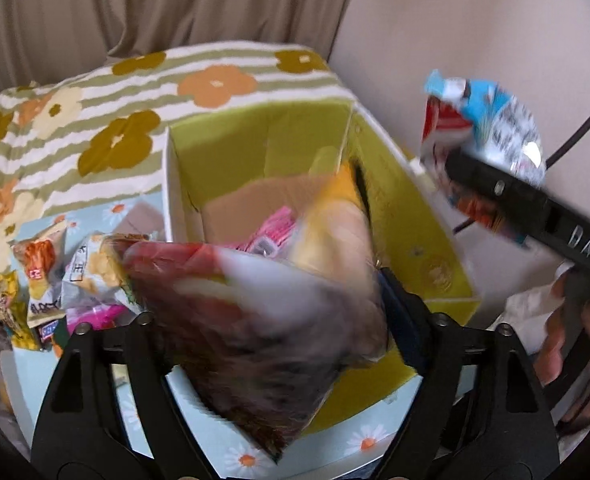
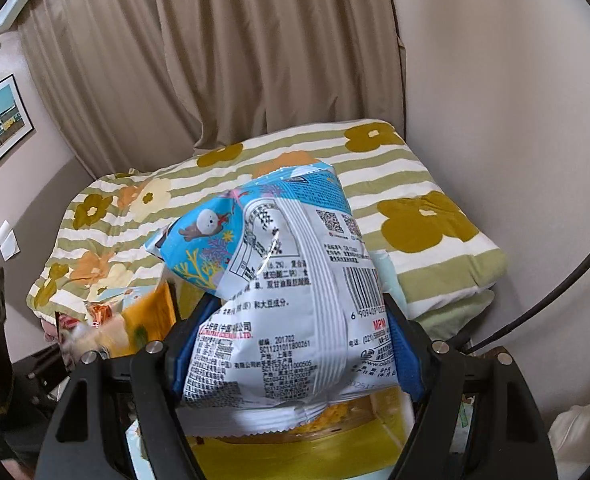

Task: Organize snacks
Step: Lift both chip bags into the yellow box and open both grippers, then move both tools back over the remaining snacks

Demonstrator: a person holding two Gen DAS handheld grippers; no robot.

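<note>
My left gripper (image 1: 271, 304) is shut on a blurred red, yellow and dark snack bag (image 1: 263, 320) and holds it over the open yellow-green box (image 1: 411, 216). A pink packet (image 1: 267, 232) lies inside the box. My right gripper (image 2: 295, 344) is shut on a blue and white snack bag (image 2: 283, 288), held above the box's yellow edge (image 2: 295, 452). In the left wrist view that right gripper (image 1: 507, 196) and its bag (image 1: 491, 140) hang to the right of the box. Several loose snack packets (image 1: 63, 272) lie left of the box.
A folded striped floral quilt (image 1: 115, 112) lies behind the box; it also shows in the right wrist view (image 2: 415, 208). A beige curtain (image 2: 235, 60) and a wall stand behind. A daisy-patterned blue cloth (image 1: 335, 444) covers the surface. A black cable (image 2: 555, 280) runs at right.
</note>
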